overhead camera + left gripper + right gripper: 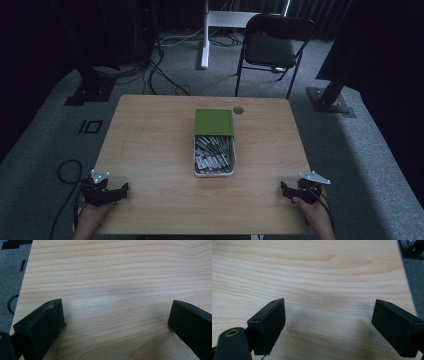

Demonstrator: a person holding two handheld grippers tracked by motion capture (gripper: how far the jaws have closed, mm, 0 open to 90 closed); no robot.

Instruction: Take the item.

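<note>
With both the left gripper (pixel 122 189) and right gripper (pixel 283 187) spread wide and empty, a careless reach risks knocking the open box of batteries (pixel 214 156) off the table (pixel 150 145).

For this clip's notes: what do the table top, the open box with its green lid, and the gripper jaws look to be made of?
Table top: light wood or wood-look laminate, matte; the gripper views show continuous grain lines. Box: pale rim, likely plastic or thin metal, too small to tell. Green lid: flat, matte, same doubt. Left gripper and right gripper jaws: black, dull blocks with screw holes, probably moulded or printed plastic.
</note>
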